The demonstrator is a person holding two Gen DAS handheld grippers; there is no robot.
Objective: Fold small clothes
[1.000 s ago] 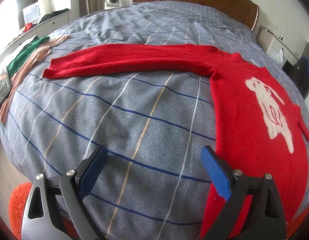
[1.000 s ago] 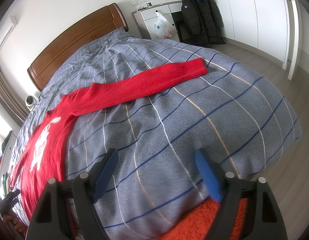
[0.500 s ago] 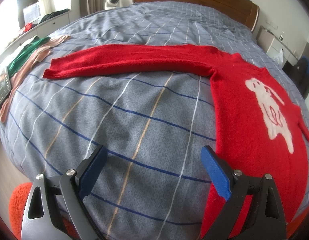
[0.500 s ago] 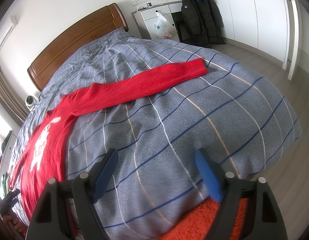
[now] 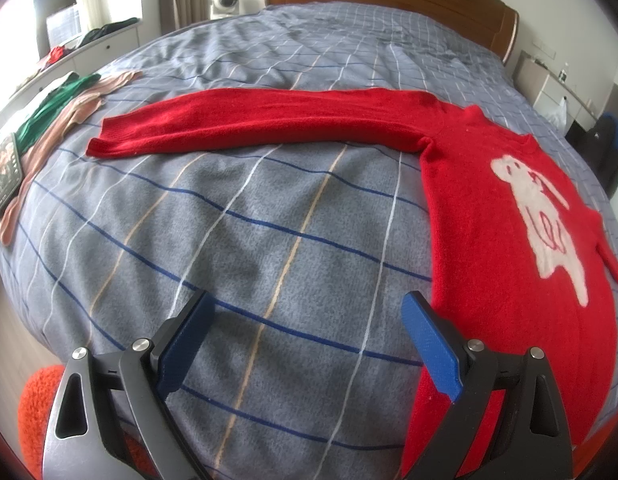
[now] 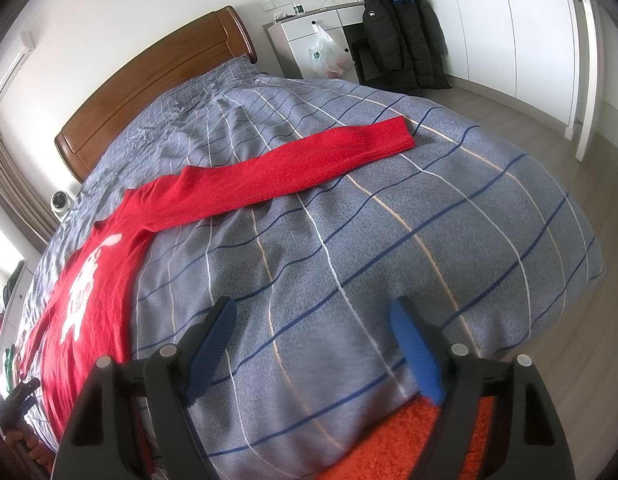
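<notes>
The left tool [image 5: 305, 344] points forward and downward, its two blue-padded fingers [image 5: 187, 346] spread wide apart with nothing between them and nothing pressed against either pad. The right tool [image 6: 313, 350] is held at a shallower downward tilt, its jaws likewise standing wide with the gap between them empty. At the lower left edge of the right wrist view, the left tool shows small and dark, with a hand [image 6: 27, 446] gripping it.

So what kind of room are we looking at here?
A bedroom, almost certainly. A large bed with a wooden headboard and a grey checked cover fills the view, white wardrobe doors line one wall, and a dark coat hangs by a white cabinet.
</notes>
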